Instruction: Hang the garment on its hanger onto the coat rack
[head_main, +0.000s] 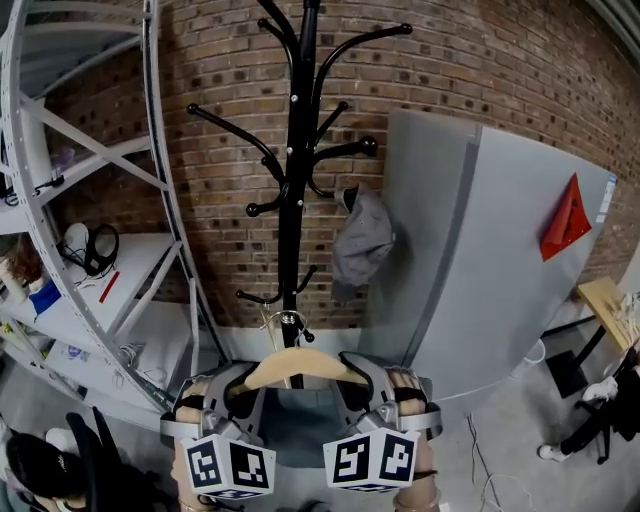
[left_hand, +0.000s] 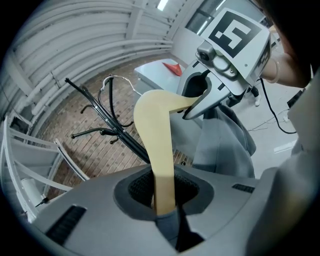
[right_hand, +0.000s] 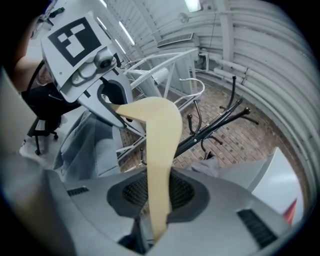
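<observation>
In the head view, the wooden hanger (head_main: 305, 366) sits low in front of the black coat rack (head_main: 296, 170), between the left gripper (head_main: 238, 392) and the right gripper (head_main: 372, 390), with the grey garment (head_main: 298, 425) draped below it.

In the left gripper view, the jaws are clamped on one hanger arm.

In the right gripper view, the jaws are clamped on the other arm.

Workshop: brick wall (head_main: 230, 90), metal shelving (head_main: 62, 150)

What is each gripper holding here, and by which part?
Both hold the wooden hanger carrying the grey garment: the left gripper clamps its left arm, the right gripper its right arm.
</observation>
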